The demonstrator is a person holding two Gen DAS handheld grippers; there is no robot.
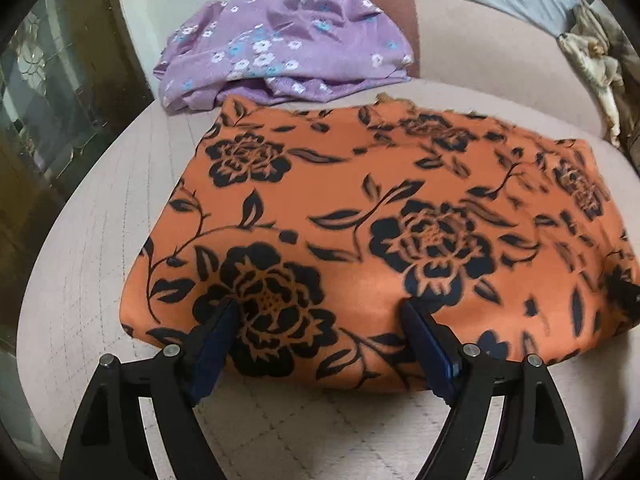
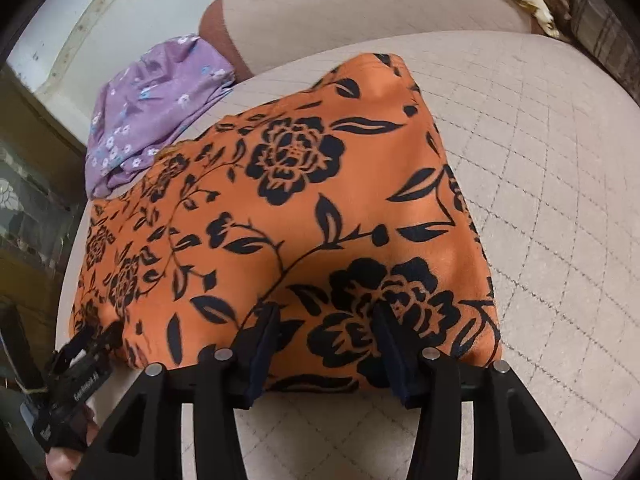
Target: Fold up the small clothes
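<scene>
Quilted cushion [image 1: 80,280] carried orange floral garment [image 1: 360,208]; purple garment [image 1: 280,48] lay at 12 o'clock.
Left gripper [image 1: 320,312] and right gripper [image 2: 326,316] stood open, pressing the near hem; slippery fabric risked bunching, spoiling the fold.

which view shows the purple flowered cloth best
The left wrist view: the purple cloth lies nearly whole and sharp behind the orange cloth. In the right wrist view the purple cloth sits small at the left, its near edge hidden by the orange cloth.

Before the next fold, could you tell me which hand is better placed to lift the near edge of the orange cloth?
Probably the right gripper: it stands narrower, over the orange cloth's near corner. The left gripper gapes wide mid-edge.
</scene>
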